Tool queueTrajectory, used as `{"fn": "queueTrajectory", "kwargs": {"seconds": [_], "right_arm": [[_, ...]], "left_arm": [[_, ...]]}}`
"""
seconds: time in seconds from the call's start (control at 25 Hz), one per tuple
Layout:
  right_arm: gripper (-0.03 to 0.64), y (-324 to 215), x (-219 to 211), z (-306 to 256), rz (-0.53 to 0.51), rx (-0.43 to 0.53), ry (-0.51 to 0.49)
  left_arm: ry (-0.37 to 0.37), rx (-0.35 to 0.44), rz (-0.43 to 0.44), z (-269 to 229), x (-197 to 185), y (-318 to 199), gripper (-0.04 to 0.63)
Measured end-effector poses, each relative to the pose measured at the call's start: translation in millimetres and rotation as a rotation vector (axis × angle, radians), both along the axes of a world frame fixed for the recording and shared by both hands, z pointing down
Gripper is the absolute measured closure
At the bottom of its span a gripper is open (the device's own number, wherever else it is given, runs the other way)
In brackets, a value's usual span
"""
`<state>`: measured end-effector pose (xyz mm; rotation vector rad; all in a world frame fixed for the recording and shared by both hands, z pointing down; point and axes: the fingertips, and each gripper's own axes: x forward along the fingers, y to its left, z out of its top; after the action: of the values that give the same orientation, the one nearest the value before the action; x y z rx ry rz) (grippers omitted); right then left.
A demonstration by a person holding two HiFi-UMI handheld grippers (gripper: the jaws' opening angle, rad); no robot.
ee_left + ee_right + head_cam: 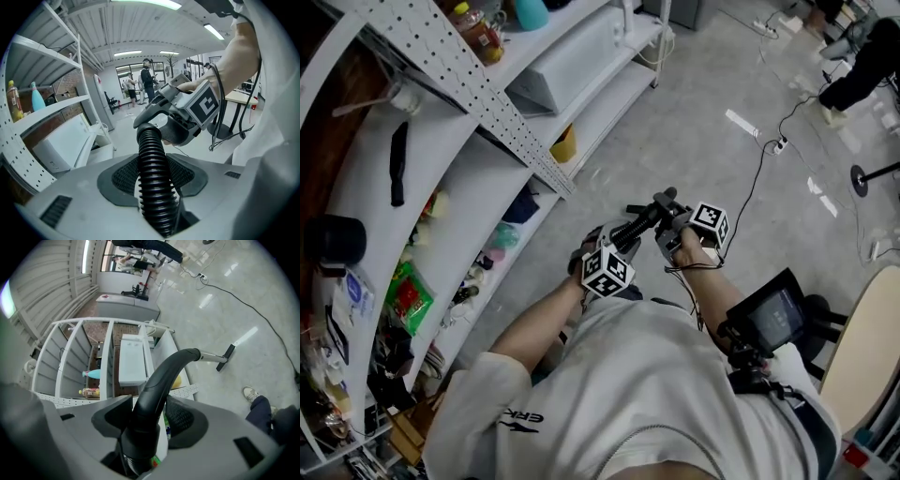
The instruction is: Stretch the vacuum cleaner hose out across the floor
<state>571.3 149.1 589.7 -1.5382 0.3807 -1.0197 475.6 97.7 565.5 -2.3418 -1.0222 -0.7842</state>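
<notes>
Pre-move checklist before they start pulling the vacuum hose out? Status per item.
1. Left gripper shut on the ribbed hose: ok.
2. Right gripper shut on the curved handle: ok.
3. Hose stretched out: not ok. In the head view the two grippers sit close together.
4. Floor ahead free: not ok. A cable lies across it.
5. Wand head clear of clutter: ok.
6. Hose's far end and cleaner body: cannot tell, out of view.
</notes>
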Motion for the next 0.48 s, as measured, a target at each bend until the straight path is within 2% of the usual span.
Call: {"fn": "queueTrajectory", "kwargs": {"seconds": [0.2, 0.48], "right_arm": [[0.393, 13.2, 36.9, -5.4, 0.022, -0.003, 0.009], [0.393, 38.0, 94.1, -5.3, -0.003, 0.003, -0.003]], "left_arm": [[0.006, 0.002, 0.023, -4.1, 37.8, 11.2, 0.422], [0.006, -0.002, 0.002, -5.2, 94.4, 39.0, 0.422]]}}
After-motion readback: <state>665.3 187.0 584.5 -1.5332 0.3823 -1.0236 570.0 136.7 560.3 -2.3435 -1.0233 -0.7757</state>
